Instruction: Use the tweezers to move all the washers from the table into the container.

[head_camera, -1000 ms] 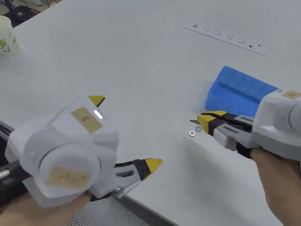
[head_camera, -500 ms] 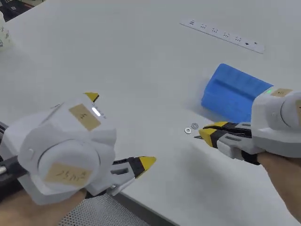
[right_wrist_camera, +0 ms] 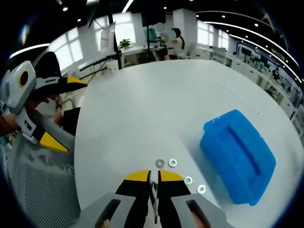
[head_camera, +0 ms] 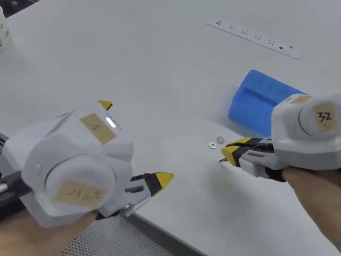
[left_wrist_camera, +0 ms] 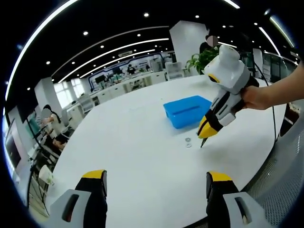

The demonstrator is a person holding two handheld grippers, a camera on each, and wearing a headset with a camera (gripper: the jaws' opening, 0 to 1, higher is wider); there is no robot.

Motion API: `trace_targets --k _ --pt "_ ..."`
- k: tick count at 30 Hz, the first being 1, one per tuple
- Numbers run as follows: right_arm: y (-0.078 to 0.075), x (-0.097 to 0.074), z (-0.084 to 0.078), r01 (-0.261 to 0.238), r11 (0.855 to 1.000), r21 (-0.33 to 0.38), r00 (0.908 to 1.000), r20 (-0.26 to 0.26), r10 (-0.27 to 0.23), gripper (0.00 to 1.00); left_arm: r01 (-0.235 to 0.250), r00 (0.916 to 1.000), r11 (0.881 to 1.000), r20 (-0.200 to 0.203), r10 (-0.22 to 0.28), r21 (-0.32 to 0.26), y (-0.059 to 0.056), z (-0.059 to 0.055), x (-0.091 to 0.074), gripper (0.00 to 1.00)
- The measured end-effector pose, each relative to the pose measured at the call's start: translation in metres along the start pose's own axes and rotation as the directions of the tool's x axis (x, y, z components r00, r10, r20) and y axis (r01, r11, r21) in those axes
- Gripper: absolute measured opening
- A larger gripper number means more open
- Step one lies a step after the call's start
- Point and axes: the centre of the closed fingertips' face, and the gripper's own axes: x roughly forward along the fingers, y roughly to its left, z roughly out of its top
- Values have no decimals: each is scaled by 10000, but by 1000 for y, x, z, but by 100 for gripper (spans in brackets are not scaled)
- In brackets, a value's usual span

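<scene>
right gripper (head_camera: pixel 230 151), in the head view, has its yellow-tipped jaws pressed together on the tweezers (head_camera: pixel 221 159), whose dark point pokes out low over the table (head_camera: pixel 133 64), just on the near side of two washers (head_camera: pixel 213 145). my read is that it is held low and slanted so the fine tip can be lined up on one washer. the blue container (head_camera: pixel 261 101) lies close behind the washers, a short carry away, and a power strip (head_camera: pixel 253 38) lies farther back. the left gripper (head_camera: pixel 134 142) hangs at the near edge with its jaws wide apart and nothing in them, well clear of the work, probably parked out of the way. in the left gripper view its own jaws stand apart at the bottom. across the table the right gripper (left_wrist_camera: pixel 206 130) points steeply down beside the washers (left_wrist_camera: pixel 187 139), with the container (left_wrist_camera: pixel 187 110) just beyond. in the right gripper view the closed jaws grip the tweezers (right_wrist_camera: pixel 154 197) between them. four washers (right_wrist_camera: pixel 173 162) lie on the bare table ahead and to the right, in two pairs, next to the container (right_wrist_camera: pixel 240 154), whose inside i cannot make out. against the head view a second ago, the tweezer tip has come from the far side of the washers to the near side, and the right gripper has rolled so more of its labelled round end faces the headset. the left gripper is much where it was.
</scene>
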Motion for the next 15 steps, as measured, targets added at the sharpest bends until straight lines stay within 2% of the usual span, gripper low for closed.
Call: trace_targets --k 3,5,7,10,13,15 --pt "-3 -1 0 206 9991 376 9983 537 -226 2 -22 10000 10000 15 22 28 0 0 0 88" --pt "-3 -1 4 270 9980 573 9932 1116 -333 2 -17 10000 10000 24 17 15 0 0 0 87" --pt "-3 0 9 439 9980 445 9851 1646 -507 2 -29 10000 10000 17 29 47 0 0 0 87" --pt "-1 3 13 611 9973 412 9792 1911 -679 2 -24 10000 10000 -6 24 75 0 0 0 87" --pt "-3 6 17 852 9953 461 9674 2354 -937 2 -34 10000 10000 -21 35 83 0 -1 0 87" --pt "-3 8 16 817 9956 464 9667 2395 -905 3 -43 10000 10000 -34 44 74 1 -1 0 87"
